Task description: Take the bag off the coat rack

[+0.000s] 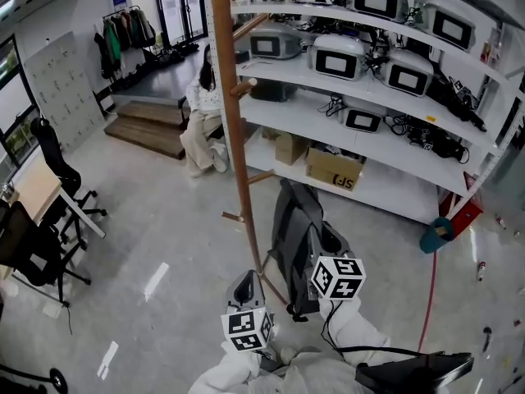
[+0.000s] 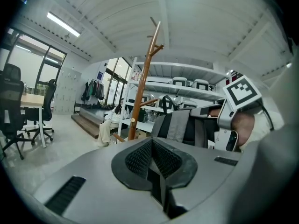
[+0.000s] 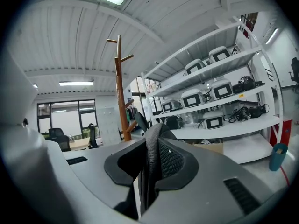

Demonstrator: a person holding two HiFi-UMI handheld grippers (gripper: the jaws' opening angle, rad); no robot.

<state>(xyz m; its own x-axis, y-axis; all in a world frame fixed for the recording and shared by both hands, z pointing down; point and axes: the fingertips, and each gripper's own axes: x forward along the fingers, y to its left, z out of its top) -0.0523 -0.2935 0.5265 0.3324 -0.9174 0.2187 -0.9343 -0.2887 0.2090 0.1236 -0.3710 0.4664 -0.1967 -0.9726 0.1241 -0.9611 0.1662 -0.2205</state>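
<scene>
A tall wooden coat rack point(image 1: 236, 130) rises from the grey floor in front of me. Just right of its pole hangs a grey and black backpack point(image 1: 297, 240). My right gripper point(image 1: 321, 249) is at the bag's right side. In the right gripper view its jaws point(image 3: 152, 160) are shut on a black mesh strap point(image 3: 150, 148) of the bag. Whether the bag still touches a peg is hidden. My left gripper point(image 1: 244, 287) is lower left, near the rack's foot, with its jaws point(image 2: 152, 157) shut on nothing. The bag point(image 2: 177, 125) and rack point(image 2: 142, 85) lie ahead of it.
White shelving point(image 1: 361, 142) with several boxy machines and a cardboard box point(image 1: 335, 169) stands behind the rack. A person point(image 1: 203, 113) sits by wooden steps point(image 1: 152, 125). Office chairs point(image 1: 53, 158) and a desk point(image 1: 37, 189) are on the left. A red cable point(image 1: 431, 294) runs on the floor at right.
</scene>
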